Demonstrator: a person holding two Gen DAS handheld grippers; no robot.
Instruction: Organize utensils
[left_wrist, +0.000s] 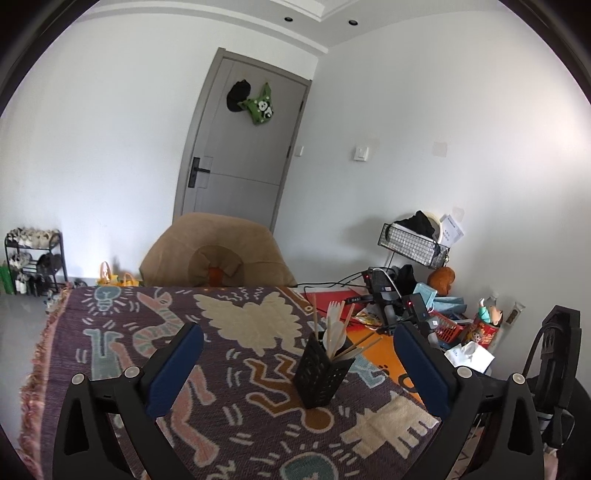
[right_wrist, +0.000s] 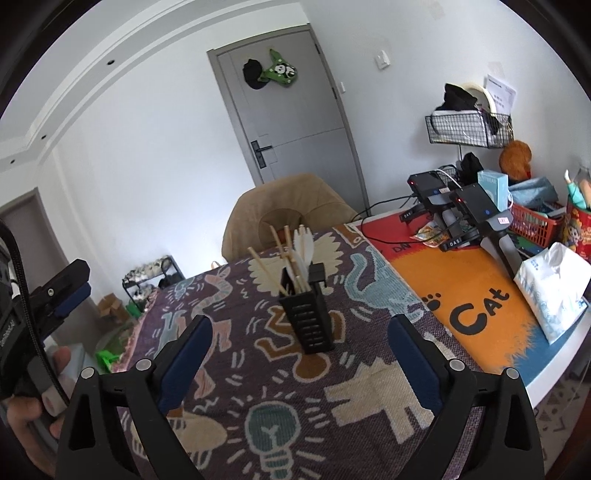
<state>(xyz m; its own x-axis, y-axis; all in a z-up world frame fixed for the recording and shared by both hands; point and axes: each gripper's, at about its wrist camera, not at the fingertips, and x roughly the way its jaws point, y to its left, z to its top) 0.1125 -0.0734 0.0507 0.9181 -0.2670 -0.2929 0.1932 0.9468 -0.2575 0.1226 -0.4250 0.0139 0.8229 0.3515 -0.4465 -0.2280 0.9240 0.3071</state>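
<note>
Jaws of both grippers stand wide apart and hold nothing. Left gripper (left_wrist: 297, 363) hangs over the patterned blanket (left_wrist: 155, 332) covering the worktop; black slotted utensil holder (left_wrist: 320, 371) stands upright between its jaws, a bit toward the right jaw and ahead of the pads, touching neither. Holder carries white plastic forks (left_wrist: 334, 314) and wooden chopsticks (left_wrist: 364, 345), the sticks leaning right. Right gripper (right_wrist: 299, 354) faces the same holder (right_wrist: 308, 317), which sits ahead of and roughly centred between its jaws, apart from both; forks (right_wrist: 303, 243) and chopsticks (right_wrist: 266, 269) fan out of its top. Left of the right jaws, the left gripper (right_wrist: 68, 291) shows at frame edge, gripped by a hand (right_wrist: 33, 417). Right of the jaws: orange cat mat (right_wrist: 469, 295), tissue pack (right_wrist: 554, 291), red basket (right_wrist: 535, 225). Beyond the holder, a tan chair (right_wrist: 288, 206).
</note>
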